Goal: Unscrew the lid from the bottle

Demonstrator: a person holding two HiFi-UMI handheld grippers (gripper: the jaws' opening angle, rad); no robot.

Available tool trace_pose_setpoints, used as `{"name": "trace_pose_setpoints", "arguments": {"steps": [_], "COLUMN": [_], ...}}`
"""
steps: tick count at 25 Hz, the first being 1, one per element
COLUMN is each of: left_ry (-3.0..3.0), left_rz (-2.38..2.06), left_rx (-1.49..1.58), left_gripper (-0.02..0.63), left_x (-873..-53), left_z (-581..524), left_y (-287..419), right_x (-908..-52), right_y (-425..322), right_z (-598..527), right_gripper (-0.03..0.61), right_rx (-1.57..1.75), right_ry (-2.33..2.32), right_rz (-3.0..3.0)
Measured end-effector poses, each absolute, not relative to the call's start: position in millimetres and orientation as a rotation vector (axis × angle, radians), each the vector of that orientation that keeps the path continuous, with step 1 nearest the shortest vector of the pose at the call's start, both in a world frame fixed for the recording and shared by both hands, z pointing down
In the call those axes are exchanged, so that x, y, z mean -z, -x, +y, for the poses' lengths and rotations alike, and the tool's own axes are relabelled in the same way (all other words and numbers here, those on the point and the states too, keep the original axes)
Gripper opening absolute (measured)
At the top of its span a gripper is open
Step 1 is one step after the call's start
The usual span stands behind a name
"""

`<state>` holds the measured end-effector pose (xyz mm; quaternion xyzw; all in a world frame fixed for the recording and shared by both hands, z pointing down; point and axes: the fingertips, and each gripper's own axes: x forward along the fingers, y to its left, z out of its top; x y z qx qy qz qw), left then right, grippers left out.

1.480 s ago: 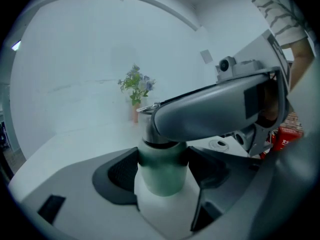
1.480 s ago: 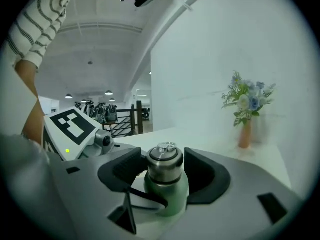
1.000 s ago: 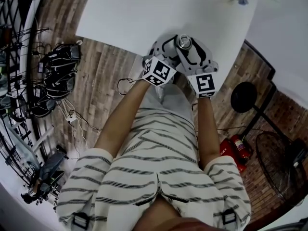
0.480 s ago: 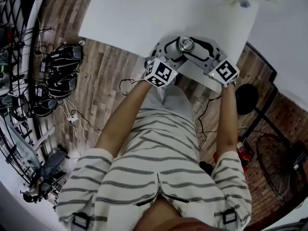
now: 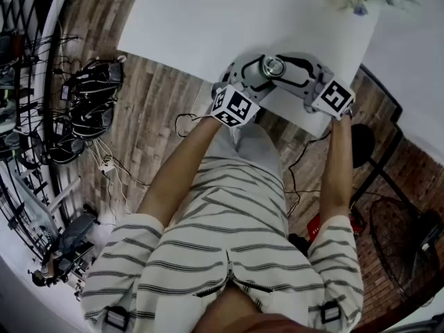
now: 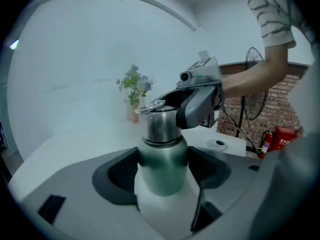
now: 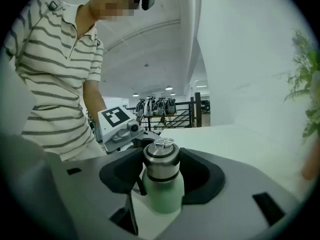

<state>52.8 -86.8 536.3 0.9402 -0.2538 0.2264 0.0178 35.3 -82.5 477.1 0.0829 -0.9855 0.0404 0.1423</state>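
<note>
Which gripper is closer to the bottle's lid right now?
Right. The right gripper clamps the steel lid itself; the left gripper grips the green bottle body just below it.

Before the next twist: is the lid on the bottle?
On: the steel lid sits level atop the green bottle, not lifted off.

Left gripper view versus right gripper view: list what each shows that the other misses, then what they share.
Only the left gripper view: a fan, a red fire extinguisher and a brick wall. Only the right gripper view: a black railing and ceiling lights. Both: the green bottle with its steel lid, the left claw clamped on the body, the right claw closed on the lid, and the white table.
</note>
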Motion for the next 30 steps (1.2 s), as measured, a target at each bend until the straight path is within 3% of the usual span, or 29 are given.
{"name": "trace_pose_setpoints", "arguments": {"steps": [6, 11, 19, 30], "left_ry": [-2.921, -2.92, -2.921, -2.917], "left_rz": [-0.787, -0.794, -0.798, -0.799], "left_rx": [-0.707, -0.704, -0.701, -0.698], "left_gripper": [0.311, 0.311, 0.311, 0.311], "left_x": [-536.7, -535.6, -536.3, -537.2], "left_z": [-85.8, -87.1, -86.4, -84.4], "left_y": [-51.8, -50.6, -51.5, -51.8], "right_x": [-474.3, -454.8, -464.3, -476.8], "right_y": [-34.5, -37.0, -34.2, -32.4], "right_z": [-83.4, -89.3, -89.2, -89.9], "right_gripper": [0.247, 0.325, 0.281, 0.241], "right_rx": [-0.19, -0.126, -0.159, -0.169], "right_ry": [-0.291, -0.54, -1.108, -1.245], "right_rz": [-2.863, -2.885, -2.722, -2.611]}}
